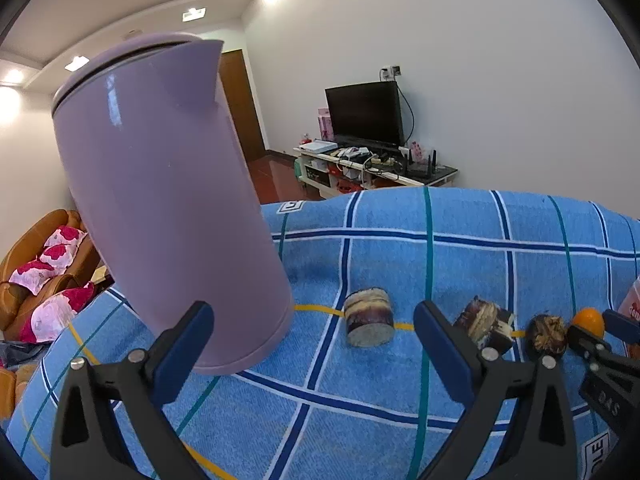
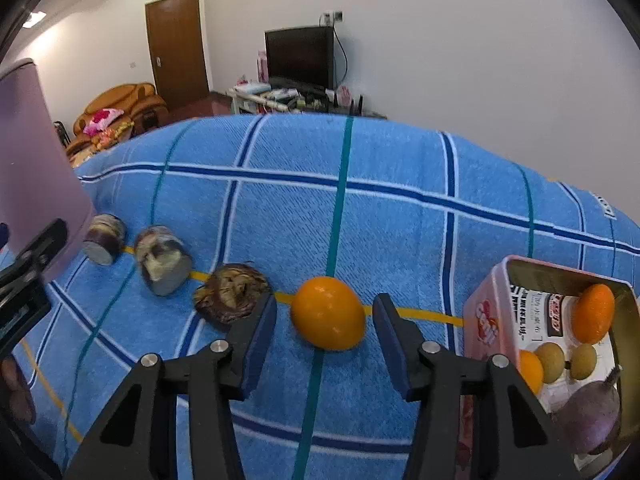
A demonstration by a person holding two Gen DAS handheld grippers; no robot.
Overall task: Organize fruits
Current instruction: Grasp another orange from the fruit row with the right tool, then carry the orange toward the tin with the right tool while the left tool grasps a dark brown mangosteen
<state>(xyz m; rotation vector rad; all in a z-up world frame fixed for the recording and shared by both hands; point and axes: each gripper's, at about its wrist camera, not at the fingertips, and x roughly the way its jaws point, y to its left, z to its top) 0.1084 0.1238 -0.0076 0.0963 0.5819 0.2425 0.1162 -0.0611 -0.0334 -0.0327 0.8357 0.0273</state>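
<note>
An orange fruit (image 2: 328, 313) lies on the blue checked cloth (image 2: 360, 216). My right gripper (image 2: 325, 334) is open with a finger on each side of the fruit, not touching it. Left of it lie three brown-purple pieces in a row: one (image 2: 232, 294), one (image 2: 162, 260) and one (image 2: 105, 238). A pink tin (image 2: 486, 312) at the right holds several fruits, among them an orange one (image 2: 593, 313). My left gripper (image 1: 314, 344) is open and empty above the cloth, with a purple jug (image 1: 168, 208) by its left finger. The row of pieces (image 1: 368, 317) lies ahead of it.
The right gripper (image 1: 600, 340) shows at the right edge of the left wrist view, at the orange fruit (image 1: 588, 320). Beyond the table are a TV stand (image 1: 372, 160), a brown sofa (image 1: 44, 272) and a door (image 2: 178, 48).
</note>
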